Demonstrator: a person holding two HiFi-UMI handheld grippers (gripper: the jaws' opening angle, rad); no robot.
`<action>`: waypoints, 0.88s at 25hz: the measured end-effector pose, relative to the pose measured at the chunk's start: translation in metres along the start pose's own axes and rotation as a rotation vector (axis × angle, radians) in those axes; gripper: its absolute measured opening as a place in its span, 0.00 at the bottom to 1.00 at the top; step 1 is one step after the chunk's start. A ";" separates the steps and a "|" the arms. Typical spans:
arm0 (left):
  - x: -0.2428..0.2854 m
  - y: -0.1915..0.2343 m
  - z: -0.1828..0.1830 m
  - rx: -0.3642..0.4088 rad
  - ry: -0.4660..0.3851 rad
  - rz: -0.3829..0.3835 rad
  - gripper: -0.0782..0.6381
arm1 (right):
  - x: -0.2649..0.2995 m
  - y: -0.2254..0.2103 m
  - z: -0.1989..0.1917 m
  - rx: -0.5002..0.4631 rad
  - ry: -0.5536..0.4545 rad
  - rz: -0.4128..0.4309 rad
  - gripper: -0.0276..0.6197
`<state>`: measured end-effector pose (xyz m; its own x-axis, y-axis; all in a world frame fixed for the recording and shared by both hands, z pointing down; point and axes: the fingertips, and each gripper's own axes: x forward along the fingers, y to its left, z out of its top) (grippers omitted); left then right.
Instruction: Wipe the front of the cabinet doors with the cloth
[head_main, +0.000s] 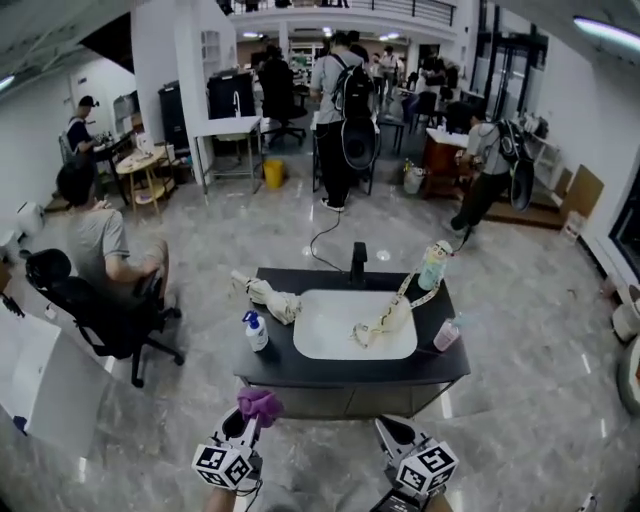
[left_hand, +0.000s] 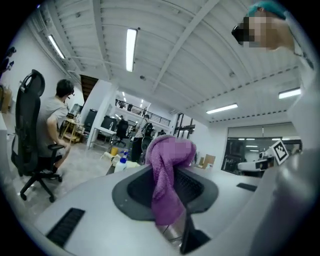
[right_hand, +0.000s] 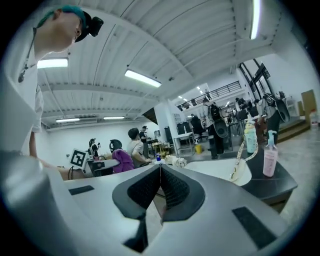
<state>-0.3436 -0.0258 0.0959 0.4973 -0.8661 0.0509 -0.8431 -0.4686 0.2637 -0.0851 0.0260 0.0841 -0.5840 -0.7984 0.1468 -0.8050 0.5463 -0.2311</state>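
A purple cloth (head_main: 258, 404) hangs pinched in my left gripper (head_main: 247, 423), low in the head view in front of the cabinet's left side. In the left gripper view the cloth (left_hand: 167, 180) drapes over the shut jaws. My right gripper (head_main: 392, 432) is shut with nothing in it, held before the cabinet's right side; in the right gripper view its pads (right_hand: 170, 186) meet. The dark vanity cabinet (head_main: 350, 401) shows only a thin strip of its door fronts under the black counter (head_main: 330, 368). Both grippers are apart from the doors.
The counter holds a white sink (head_main: 355, 324), a black faucet (head_main: 358, 262), a spray bottle (head_main: 256, 331), a rolled towel (head_main: 272, 296), a pink bottle (head_main: 446, 335), a green bottle (head_main: 433, 266). A seated person on an office chair (head_main: 95, 300) is at left. Others stand behind.
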 end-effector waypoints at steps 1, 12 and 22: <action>-0.005 -0.015 0.018 0.012 -0.017 -0.018 0.25 | -0.009 0.003 0.014 -0.011 -0.015 -0.003 0.09; -0.035 -0.139 0.141 0.024 -0.114 -0.139 0.25 | -0.096 0.024 0.146 -0.098 -0.138 -0.035 0.09; -0.068 -0.182 0.186 0.040 -0.157 -0.080 0.25 | -0.126 0.045 0.199 0.019 -0.242 0.075 0.09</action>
<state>-0.2615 0.0862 -0.1347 0.5273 -0.8410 -0.1207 -0.8114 -0.5406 0.2221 -0.0271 0.1012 -0.1367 -0.5983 -0.7943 -0.1054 -0.7570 0.6034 -0.2507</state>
